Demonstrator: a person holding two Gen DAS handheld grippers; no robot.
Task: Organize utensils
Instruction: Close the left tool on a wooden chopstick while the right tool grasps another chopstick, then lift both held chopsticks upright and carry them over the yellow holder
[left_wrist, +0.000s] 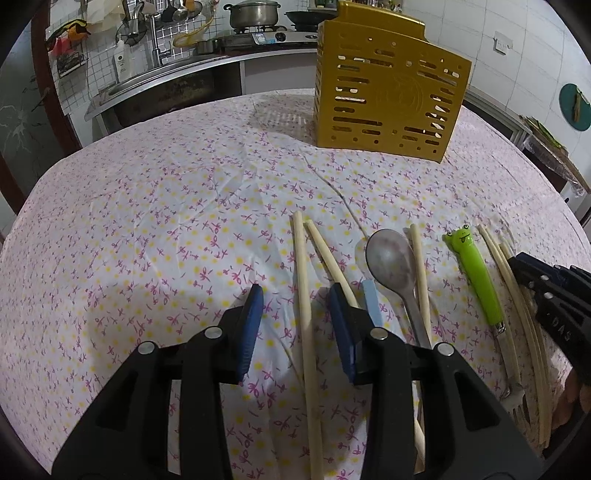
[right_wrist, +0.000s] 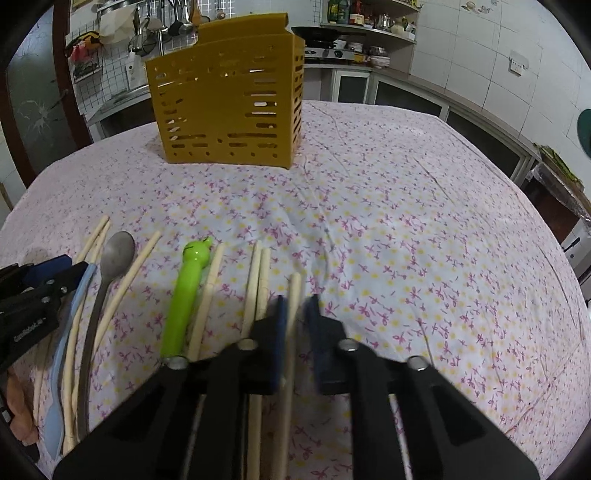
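A yellow slotted utensil holder (left_wrist: 388, 92) (right_wrist: 229, 103) stands at the far side of the table. Several wooden chopsticks, a metal spoon (left_wrist: 391, 258) (right_wrist: 114, 254), a green frog-handled utensil (left_wrist: 476, 273) (right_wrist: 186, 291) and a light blue utensil (right_wrist: 70, 332) lie in a row near the front. My left gripper (left_wrist: 295, 299) is open, its jaws on either side of one chopstick (left_wrist: 304, 295) lying on the cloth. My right gripper (right_wrist: 297, 306) is open just above the table, with a chopstick (right_wrist: 293, 295) between its narrowly spread jaws.
The table wears a white floral cloth (left_wrist: 166, 221). Behind it are a sink counter (left_wrist: 155, 74), a stove with a pot (left_wrist: 255, 14) and shelves with bottles (right_wrist: 369, 18). The right gripper body shows at the left wrist view's right edge (left_wrist: 554, 295).
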